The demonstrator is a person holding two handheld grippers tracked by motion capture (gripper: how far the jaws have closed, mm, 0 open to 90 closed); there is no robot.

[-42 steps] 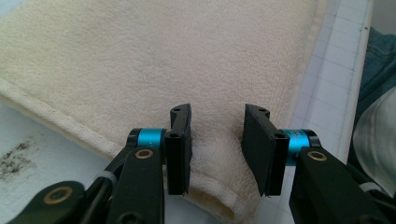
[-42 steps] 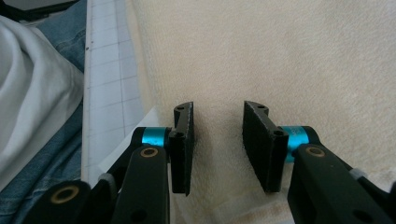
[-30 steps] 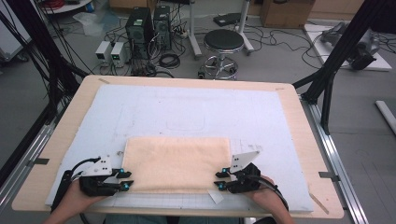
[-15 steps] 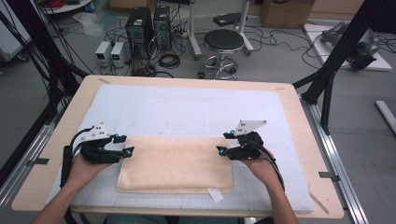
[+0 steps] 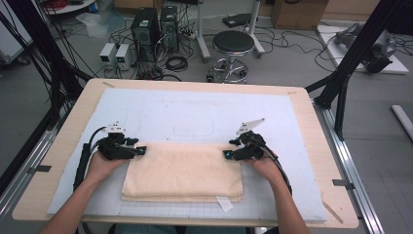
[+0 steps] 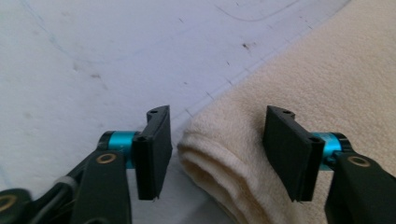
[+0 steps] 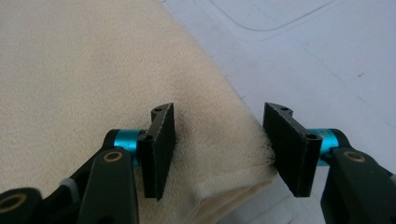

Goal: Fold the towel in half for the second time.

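Your left gripper (image 5: 142,151) and right gripper (image 5: 226,154) lie level at the folded towel's (image 5: 182,170) far corners, fingers released and just closing slightly.

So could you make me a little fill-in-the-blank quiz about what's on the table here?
1. The folded towel is ____ in colour.
2. The towel lies on a pale mat that covers a ____ table.
3. The left gripper has its jaws ____ around a folded corner of the towel, pads not pressing on it.
4. Beyond the table stands a round ____ on the floor.

Missing words: cream; wooden; open; stool
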